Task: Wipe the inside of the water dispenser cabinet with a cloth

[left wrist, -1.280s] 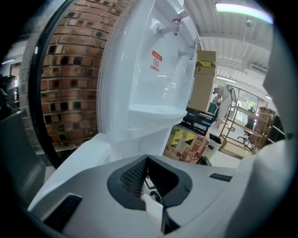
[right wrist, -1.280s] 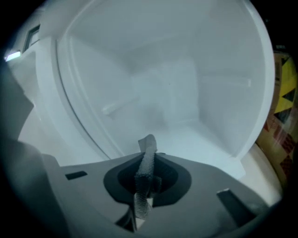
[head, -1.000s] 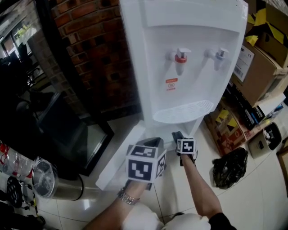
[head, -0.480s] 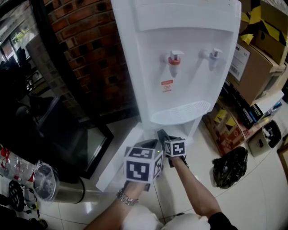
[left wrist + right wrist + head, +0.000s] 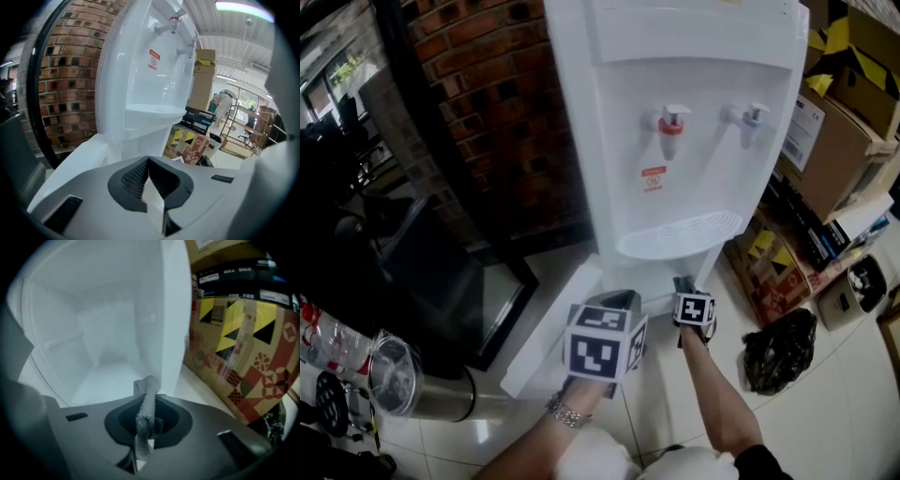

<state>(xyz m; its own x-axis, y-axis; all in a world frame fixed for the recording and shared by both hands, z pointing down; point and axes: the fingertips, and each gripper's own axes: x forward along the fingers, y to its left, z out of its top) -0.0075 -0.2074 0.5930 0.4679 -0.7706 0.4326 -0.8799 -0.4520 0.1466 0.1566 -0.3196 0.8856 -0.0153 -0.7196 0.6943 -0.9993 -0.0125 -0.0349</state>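
The white water dispenser stands against a brick wall, its lower cabinet door swung open toward the left. In the right gripper view the bare white cabinet interior is directly ahead. My right gripper is shut on a grey mesh cloth, whose end pokes up past the jaws at the cabinet mouth. In the head view the right gripper is low, under the drip tray. My left gripper hovers beside it by the open door, and the left gripper is shut with nothing in it.
Cardboard boxes and a patterned carton crowd the dispenser's right side. A black bag lies on the tiled floor there. A dark glass-fronted unit and a steel bin stand at the left.
Over the last half second my right gripper, still holding the cloth, has shifted right, back to about where it was a second ago. The left gripper has hardly moved.
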